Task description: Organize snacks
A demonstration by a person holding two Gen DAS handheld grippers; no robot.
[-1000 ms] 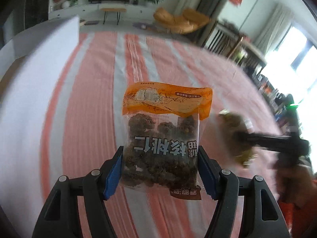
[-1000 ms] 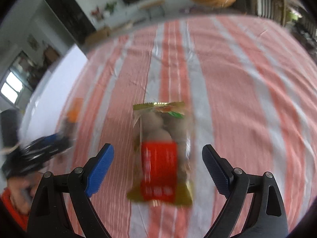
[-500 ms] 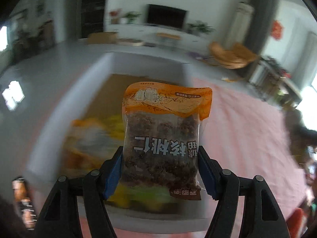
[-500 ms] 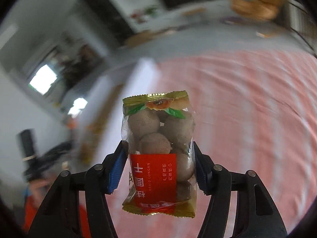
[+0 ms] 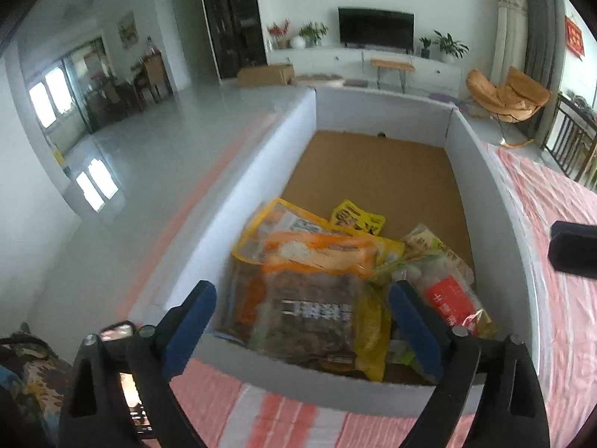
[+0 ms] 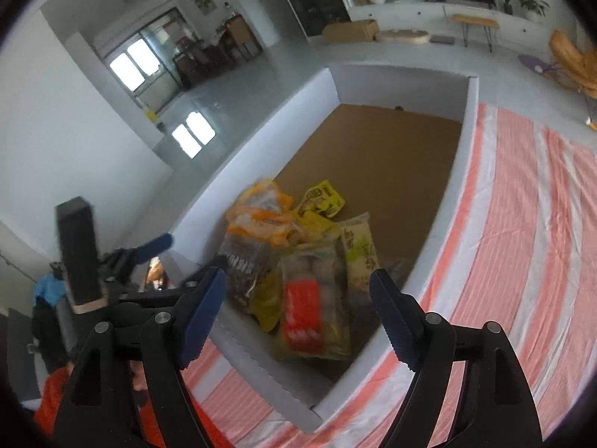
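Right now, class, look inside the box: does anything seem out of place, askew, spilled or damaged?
Nothing looks spilled or torn. The snack packets lie in a loose, overlapping heap at the near end of the white box, tilted at different angles, while the far brown floor stays bare. The walnut packet and red-labelled packet look blurred.

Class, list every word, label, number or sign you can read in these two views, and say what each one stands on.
No text reads cleanly.
orange-topped bag: white characters, motion-blurred, unreadable.
red-label pack: white characters, blurred.
yellow packet: black print, too small.
green-white packet: green characters, blurred.
red wall hanging: too small.
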